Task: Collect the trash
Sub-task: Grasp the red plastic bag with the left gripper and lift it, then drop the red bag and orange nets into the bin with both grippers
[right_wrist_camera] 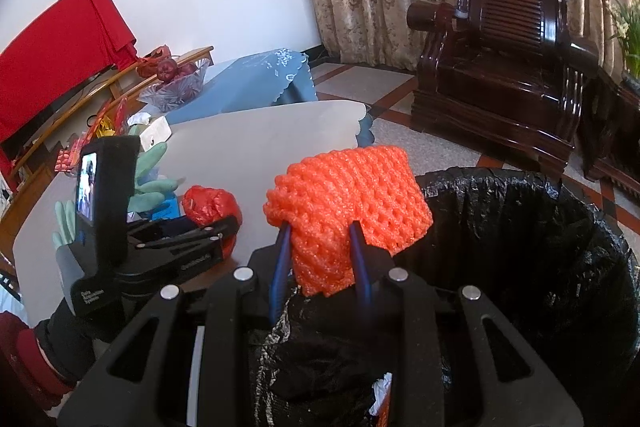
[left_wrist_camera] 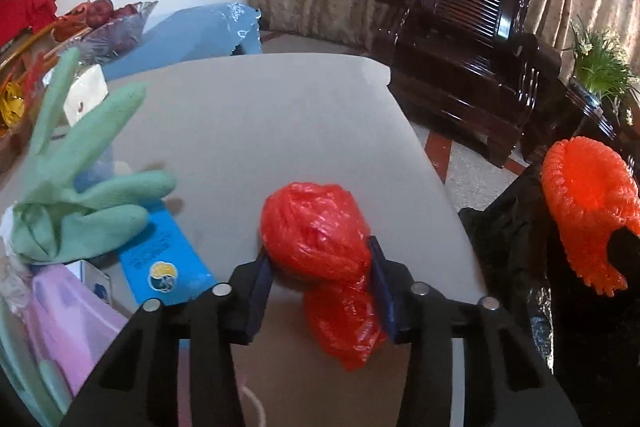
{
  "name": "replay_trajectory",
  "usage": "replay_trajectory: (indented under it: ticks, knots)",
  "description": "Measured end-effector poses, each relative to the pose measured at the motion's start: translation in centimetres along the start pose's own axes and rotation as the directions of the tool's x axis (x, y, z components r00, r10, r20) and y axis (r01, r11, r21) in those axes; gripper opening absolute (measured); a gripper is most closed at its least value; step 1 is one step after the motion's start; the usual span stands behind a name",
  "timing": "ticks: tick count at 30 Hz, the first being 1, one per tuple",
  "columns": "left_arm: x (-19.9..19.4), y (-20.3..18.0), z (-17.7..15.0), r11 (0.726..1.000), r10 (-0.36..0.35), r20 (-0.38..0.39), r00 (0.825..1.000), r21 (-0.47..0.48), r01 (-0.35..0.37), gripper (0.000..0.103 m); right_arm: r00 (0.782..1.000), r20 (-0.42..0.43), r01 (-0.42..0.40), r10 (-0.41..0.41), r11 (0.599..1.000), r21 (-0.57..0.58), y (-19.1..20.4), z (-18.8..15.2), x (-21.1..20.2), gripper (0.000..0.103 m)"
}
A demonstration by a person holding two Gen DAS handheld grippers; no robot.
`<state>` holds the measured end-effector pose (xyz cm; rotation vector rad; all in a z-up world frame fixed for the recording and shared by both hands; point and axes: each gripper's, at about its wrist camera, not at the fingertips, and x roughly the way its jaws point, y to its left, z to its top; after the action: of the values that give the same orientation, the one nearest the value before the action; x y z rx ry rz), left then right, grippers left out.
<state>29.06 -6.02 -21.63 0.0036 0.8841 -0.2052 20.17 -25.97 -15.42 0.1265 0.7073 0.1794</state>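
Plastic first: from the left wrist view, the left gripper has its blue pads on either flank of a crumpled red plastic bag that sits on the grey table. Both pads touch the film and the jaws stand at a middling width, pressed in on the bundle. A loose tail of the bag hangs down between the fingers, toward the camera. To do this well, I'd say squeeze until the wad stops giving, then lift straight up so that tail doesn't drag. Off to the left lie a green rubber glove and a blue packet, both clear of the grip. Good, nothing else gets snagged.

Over to the right wrist view: the right gripper is clamped narrow on an orange foam net, pinching its lower edge, most of the net standing above the fingers. It hangs over the near rim of the black-lined bin, whose mouth opens just beyond. My read: carry it further over the opening before letting go, since foam this light could catch on the rim. The red bag and the left tool show at the left, on the table beside the bin.
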Motion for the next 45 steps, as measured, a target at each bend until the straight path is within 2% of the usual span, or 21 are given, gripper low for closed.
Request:
replay_trajectory:
  ticks: [4, 7, 13, 18, 27, 36, 38, 40, 41, 42, 45]
  knots:
    - [-1.0, -0.4, 0.0, 0.999, -0.04, 0.028, 0.999, -0.009, 0.04, 0.037, 1.0, 0.005, 0.006, -0.006, 1.0, -0.005, 0.2, 0.1, -0.4, 0.028]
    - [-3.1, -0.7, 0.4, 0.998, -0.061, 0.079, 0.995, -0.003, 0.062, 0.037, 1.0, 0.016, 0.014, -0.014, 1.0, -0.007, 0.3, 0.3, -1.1, 0.028]
    - [-8.9, -2.4, 0.9, 0.993, -0.114, 0.18, 0.977, 0.051, 0.107, 0.037, 0.998, 0.053, 0.026, -0.025, 1.0, -0.017, 0.8, 0.3, -3.5, 0.028]
    - [-12.5, -4.2, 0.8, 0.985, -0.167, 0.213, 0.963, 0.087, 0.152, 0.037, 0.996, 0.085, 0.041, -0.04, 0.999, -0.004, 0.1, -0.1, -6.8, 0.028]
    - [-14.9, -9.6, 0.0, 0.95, -0.288, 0.195, 0.938, 0.184, 0.253, 0.037, 0.984, 0.111, 0.135, -0.141, 0.989, 0.063, -4.6, -2.3, -12.3, 0.028]
    - [-13.3, -16.5, -1.5, 0.905, -0.365, 0.118, 0.924, 0.277, 0.322, 0.037, 0.971, 0.057, 0.221, -0.231, 0.965, 0.143, -9.3, -6.3, -13.8, 0.029]
    - [-12.7, -17.5, -1.8, 0.894, -0.385, 0.084, 0.919, 0.282, 0.348, 0.04, 0.965, 0.044, 0.247, -0.257, 0.956, 0.16, -10.0, -6.8, -13.8, 0.038]
    - [-12.3, -18.4, -2.0, 0.89, -0.391, 0.057, 0.919, 0.28, 0.361, 0.055, 0.962, 0.036, 0.262, -0.272, 0.948, 0.18, -10.7, -7.3, -13.8, 0.046]
    - [-12.1, -18.6, -2.0, 0.891, -0.391, 0.051, 0.919, 0.272, 0.364, 0.06, 0.959, 0.031, 0.272, -0.282, 0.944, 0.188, -11.0, -7.4, -13.9, 0.057]
    - [-12.0, -18.6, -2.1, 0.892, -0.393, 0.05, 0.918, 0.265, 0.367, 0.068, 0.954, 0.03, 0.288, -0.299, 0.938, 0.191, -11.2, -7.5, -14.0, 0.064]
    - [-12.1, -18.2, -2.1, 0.895, -0.392, 0.058, 0.918, 0.254, 0.366, 0.073, 0.943, 0.049, 0.313, -0.328, 0.929, 0.198, -11.3, -7.8, -14.5, 0.08]
